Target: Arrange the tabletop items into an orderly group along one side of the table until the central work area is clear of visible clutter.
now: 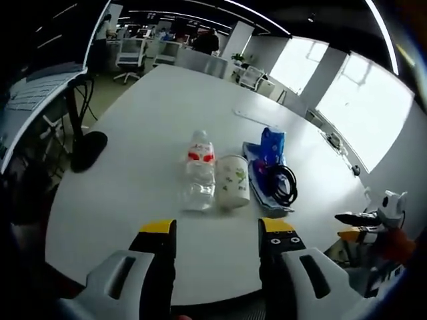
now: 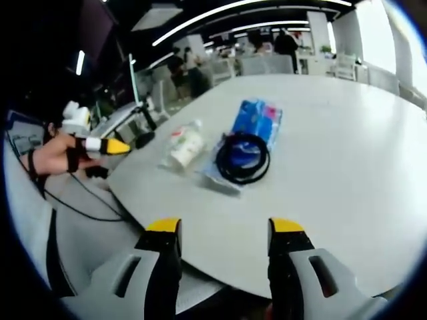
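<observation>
Both claws, left [image 1: 217, 230] and right [image 2: 225, 230], gape empty at the table [image 1: 133, 193] edge.

I see a white table [image 1: 133, 173] carrying a bottle [image 1: 199, 175] (lying flat), cup [image 1: 231, 181], blue pack [image 1: 272, 145] and black cable [image 1: 284, 183].

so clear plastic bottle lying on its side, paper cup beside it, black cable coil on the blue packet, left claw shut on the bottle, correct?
Not quite: the left claw is open and short of the clear plastic bottle, as the left gripper view shows. The rest holds.
</observation>
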The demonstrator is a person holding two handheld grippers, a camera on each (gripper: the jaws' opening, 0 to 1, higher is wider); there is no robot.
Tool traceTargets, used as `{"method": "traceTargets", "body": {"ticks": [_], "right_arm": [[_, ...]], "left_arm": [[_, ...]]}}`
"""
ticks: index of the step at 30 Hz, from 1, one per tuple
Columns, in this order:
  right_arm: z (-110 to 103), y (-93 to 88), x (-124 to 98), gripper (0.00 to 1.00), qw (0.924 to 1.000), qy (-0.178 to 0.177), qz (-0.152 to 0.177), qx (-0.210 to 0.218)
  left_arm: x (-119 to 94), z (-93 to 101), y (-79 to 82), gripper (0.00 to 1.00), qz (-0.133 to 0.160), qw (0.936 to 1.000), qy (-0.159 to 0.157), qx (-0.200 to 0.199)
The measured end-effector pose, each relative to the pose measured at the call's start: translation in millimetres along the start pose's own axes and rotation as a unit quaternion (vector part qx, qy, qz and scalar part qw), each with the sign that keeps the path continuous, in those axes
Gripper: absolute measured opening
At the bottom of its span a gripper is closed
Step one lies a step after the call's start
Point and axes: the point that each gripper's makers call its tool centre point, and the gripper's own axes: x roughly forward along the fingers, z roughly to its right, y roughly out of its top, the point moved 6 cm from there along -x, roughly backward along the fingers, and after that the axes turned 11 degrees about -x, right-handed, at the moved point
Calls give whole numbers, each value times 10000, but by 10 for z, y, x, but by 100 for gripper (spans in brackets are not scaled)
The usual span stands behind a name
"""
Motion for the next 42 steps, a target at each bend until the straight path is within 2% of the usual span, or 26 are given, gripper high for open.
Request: {"method": "traceTargets", "body": {"ticks": [8, 12, 19, 29, 37, 42], "right_arm": [[-22, -27, -8, 48, 10000, -28, -15, 60], [-28, -57, -16, 48, 9999, -63, -23, 112], [-42, -81, -29, 47, 9998, -123, -29, 178], [-88, -145, -15, 47, 9996, -86, -143, 211], [-78, -130, -4, 46, 9996, -93, -121, 257], [-61, -133, 3, 46, 9995, -106, -126, 284]], "left_arm": [[143, -7, 82, 47, -186, 9997, 85, -115], [248, -34, 132, 46, -248, 9992, 103, -309], [437, -112, 247, 46, -448, 9973, 343, -462], [691, -57, 438, 45, -625, 9962, 345, -503], [924, -15, 510, 42, -774, 9952, 416, -426], [1067, -13, 526, 42, -968, 9937, 507, -235]]}}
